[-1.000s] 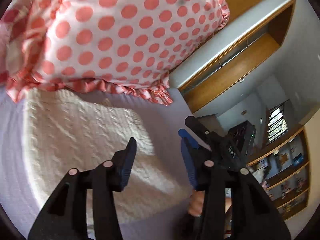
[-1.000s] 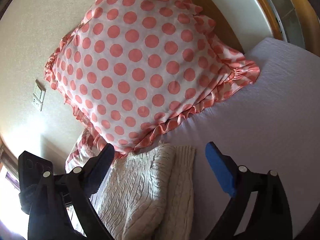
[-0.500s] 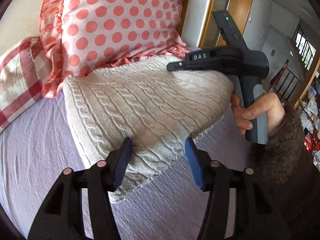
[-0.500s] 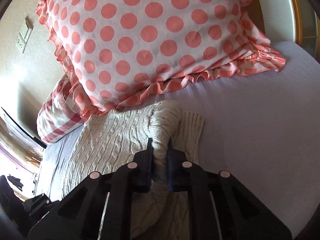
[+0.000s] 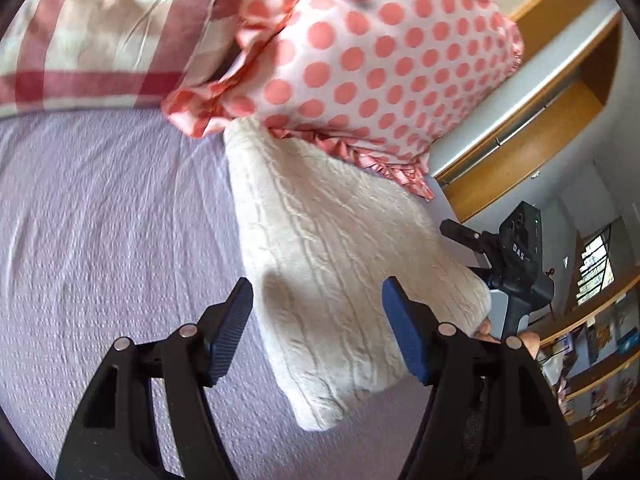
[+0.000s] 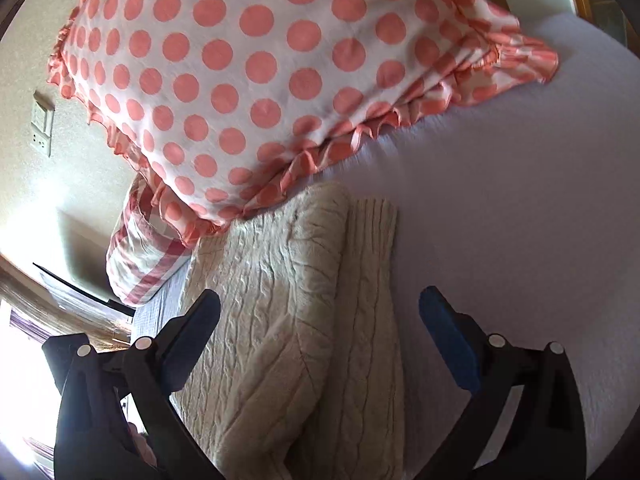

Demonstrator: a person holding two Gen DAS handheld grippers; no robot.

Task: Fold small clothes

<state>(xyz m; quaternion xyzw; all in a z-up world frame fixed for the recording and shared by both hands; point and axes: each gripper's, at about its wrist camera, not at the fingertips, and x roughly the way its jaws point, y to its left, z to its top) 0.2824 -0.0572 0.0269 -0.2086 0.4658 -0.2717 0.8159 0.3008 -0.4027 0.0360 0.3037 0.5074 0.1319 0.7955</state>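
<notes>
A cream cable-knit sweater (image 5: 340,264), folded into a thick oblong, lies on the pale lilac textured bedspread (image 5: 104,232). Its far end is tucked just under the ruffled edge of a white pillow with coral polka dots and a coral frill (image 5: 380,60), which leans against the headboard side of the bed. To the left of that pillow, touching it, sits a second pillow in red-and-cream check (image 5: 92,36).

In the left wrist view, the left gripper (image 5: 316,328) hangs above the near half of the sweater with its blue-padded fingers (image 5: 404,332) spread wide, gripping nothing; the knit shows between them. At the right edge of the sweater the black body of the right gripper (image 5: 516,264) is seen, with part of the holding hand below it.

In the right wrist view, the right gripper (image 6: 320,340) also has its fingers (image 6: 448,344) spread well apart, free of the cloth. Under it the sweater (image 6: 288,320) shows a folded upper layer on the left and a narrower ribbed strip along its right side, lying flat on the bedspread (image 6: 500,208). The dotted pillow (image 6: 260,68) fills the far part of this view, its frill overlapping the sweater's far end, and the checked pillow (image 6: 144,256) peeks out at the left. A white wall switch plate (image 6: 42,128) sits on the wall at far left
</notes>
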